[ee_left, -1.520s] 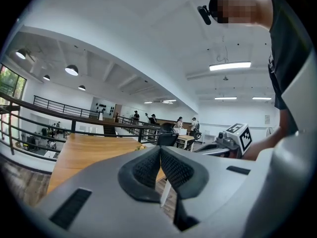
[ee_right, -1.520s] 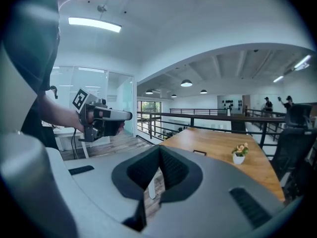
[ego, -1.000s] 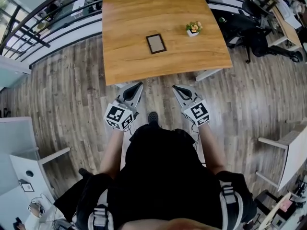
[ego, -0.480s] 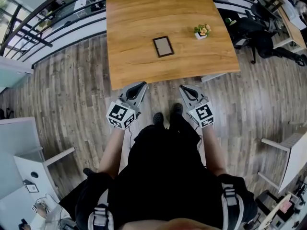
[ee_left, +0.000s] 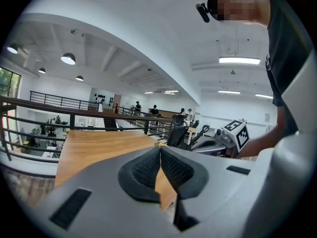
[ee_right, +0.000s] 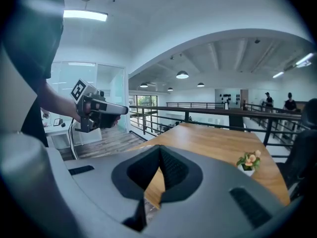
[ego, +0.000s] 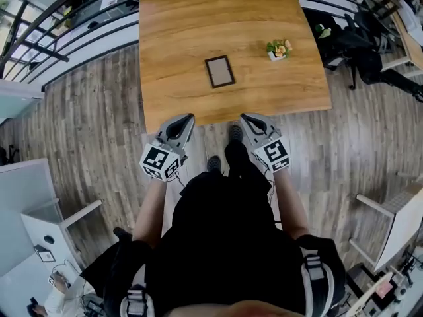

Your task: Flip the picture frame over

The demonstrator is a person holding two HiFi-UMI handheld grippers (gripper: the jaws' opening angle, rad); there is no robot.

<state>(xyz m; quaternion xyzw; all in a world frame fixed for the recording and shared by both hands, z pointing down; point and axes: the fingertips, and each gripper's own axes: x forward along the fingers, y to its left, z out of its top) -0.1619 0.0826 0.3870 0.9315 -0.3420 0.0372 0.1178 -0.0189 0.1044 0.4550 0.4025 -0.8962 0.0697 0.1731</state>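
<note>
picture frame (ego: 219, 71) lay flat near middle of wooden table (ego: 172, 32). small flower pot (ego: 279, 49) sat to its right, well apart. left gripper (ego: 189, 117) and right gripper (ego: 244, 117) hung at table's near edge, short of frame. jaws of each were pressed together, nothing between them.

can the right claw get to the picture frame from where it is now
Probably yes, with a forward reach: the right claw hovers shut at the near edge of the table, and only bare wood lies between it and the picture frame. The flower pot stands off to the side.
</note>
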